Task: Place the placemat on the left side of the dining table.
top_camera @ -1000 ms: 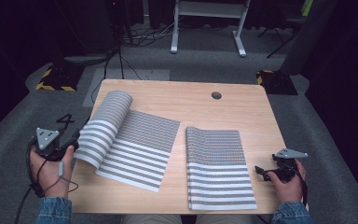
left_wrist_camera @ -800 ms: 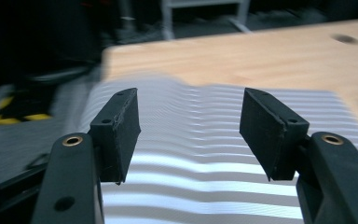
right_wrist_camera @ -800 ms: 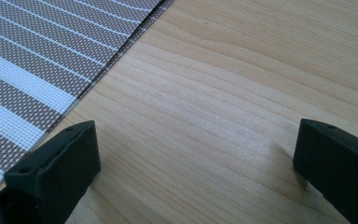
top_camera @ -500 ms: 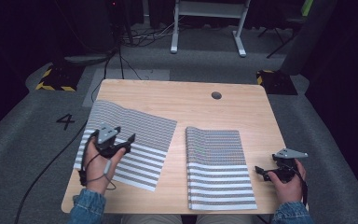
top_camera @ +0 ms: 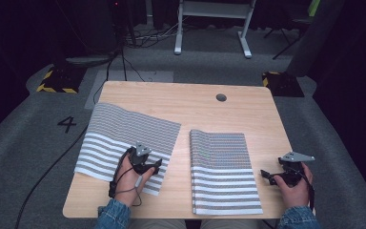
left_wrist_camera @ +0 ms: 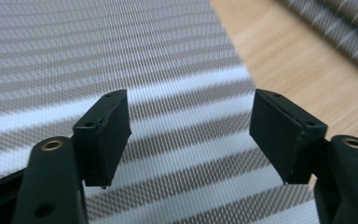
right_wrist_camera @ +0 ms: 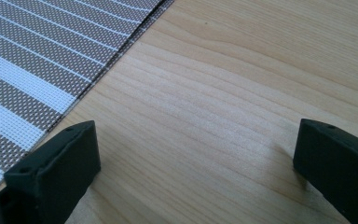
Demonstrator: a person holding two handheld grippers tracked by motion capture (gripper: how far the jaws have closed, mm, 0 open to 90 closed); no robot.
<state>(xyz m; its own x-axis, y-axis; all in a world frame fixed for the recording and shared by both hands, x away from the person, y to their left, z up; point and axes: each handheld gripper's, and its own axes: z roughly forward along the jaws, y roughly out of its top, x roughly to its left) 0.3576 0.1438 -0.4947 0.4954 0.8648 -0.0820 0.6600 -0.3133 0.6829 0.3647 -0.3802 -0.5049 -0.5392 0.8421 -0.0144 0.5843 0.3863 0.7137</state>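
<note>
Over flat striped mat [top_camera: 124,131]: left tool [top_camera: 147,164] moved in, jaws just opening, empty.

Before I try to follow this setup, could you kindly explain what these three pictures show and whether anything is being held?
A person sits at a wooden table and holds a hand-held two-jaw tool in each hand. The high view looks down from above. The other two come from small cameras riding on the tools, looking along their black jaws. Two striped mats lie on the table: a flat mat on the left and a folded mat on the right. The left gripper hovers over the flat mat's near edge; its jaws have just been opening and nothing is between them. The right gripper is open over bare wood beside the folded mat. Nothing is held.
</note>
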